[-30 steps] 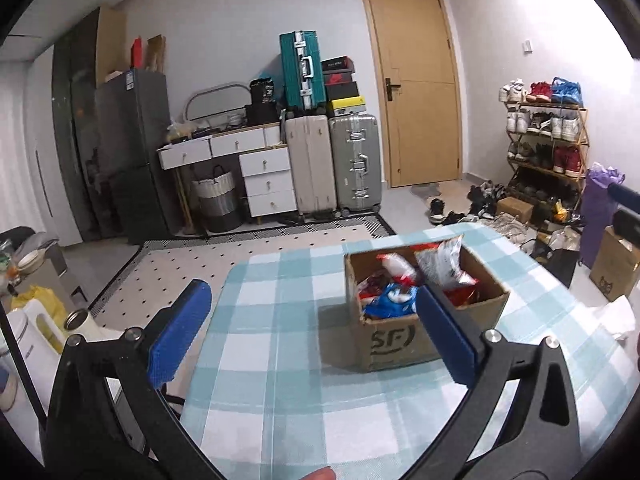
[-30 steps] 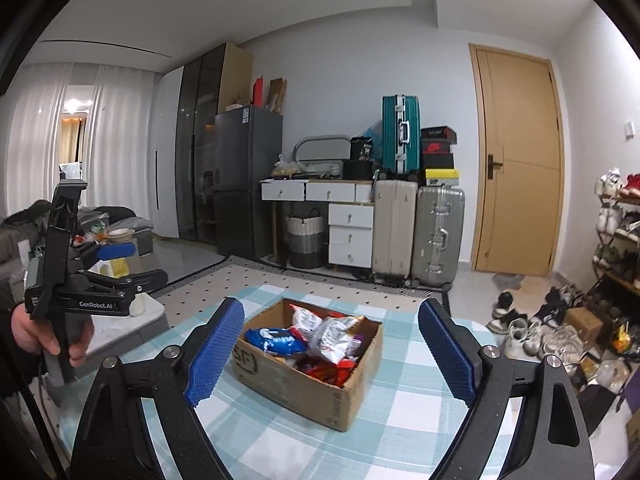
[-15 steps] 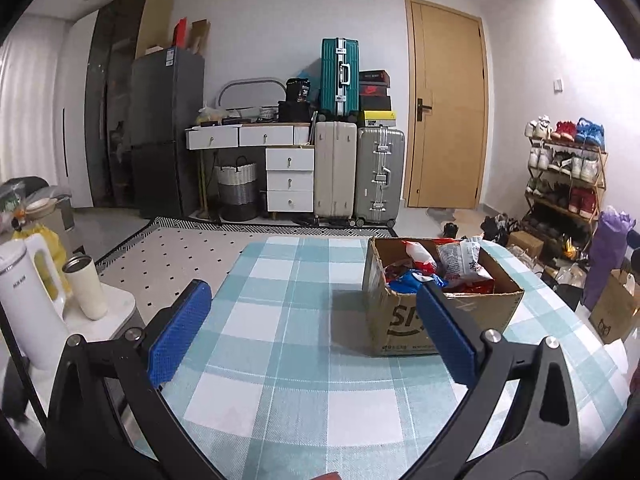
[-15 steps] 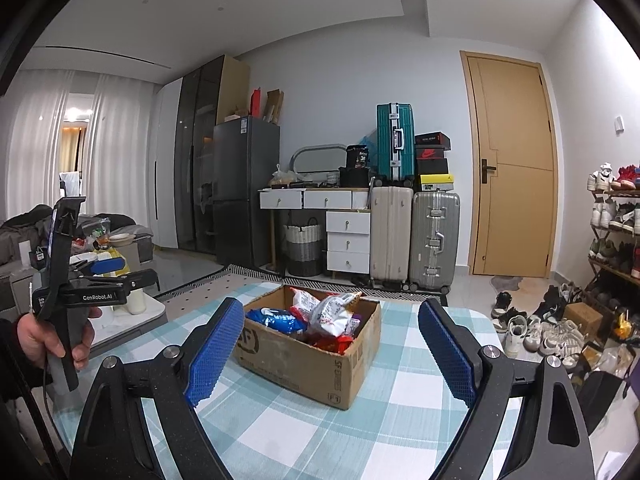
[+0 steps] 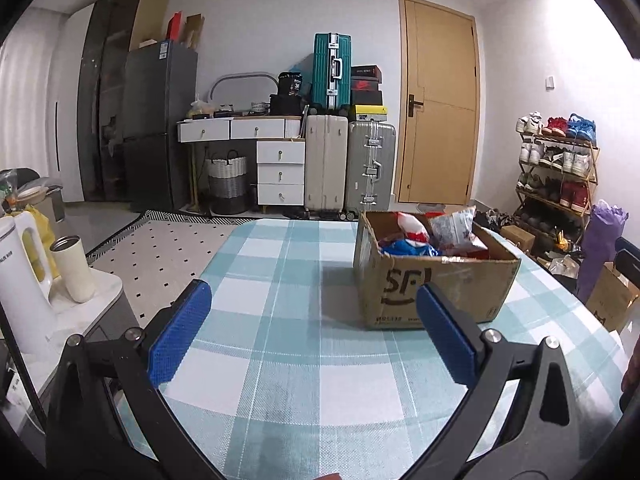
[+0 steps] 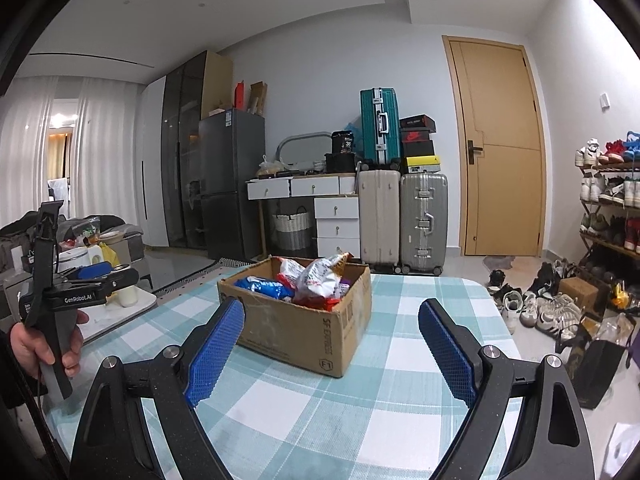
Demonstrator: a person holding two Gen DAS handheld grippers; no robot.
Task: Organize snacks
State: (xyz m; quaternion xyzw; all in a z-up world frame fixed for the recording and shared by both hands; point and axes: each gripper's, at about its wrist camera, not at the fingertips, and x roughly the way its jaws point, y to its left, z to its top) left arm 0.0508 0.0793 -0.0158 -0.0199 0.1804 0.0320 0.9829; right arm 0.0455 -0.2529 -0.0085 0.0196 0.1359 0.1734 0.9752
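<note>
Open cardboard box (image 6: 304,328), snack bags (image 6: 320,280) heaped inside, perhaps six

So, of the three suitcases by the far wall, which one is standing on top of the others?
The teal suitcase. It stands on top of the beige suitcase, while that and the silver suitcase stand on the floor.

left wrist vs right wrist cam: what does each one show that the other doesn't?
Left wrist only: white kettle, steel-rimmed cup, purple bag. Right wrist only: the left gripper from outside in a hand, ceiling, curtains. Both: cardboard box of snack bags on the checked tablecloth, suitcases, door, shoe rack; each gripper open, empty.
</note>
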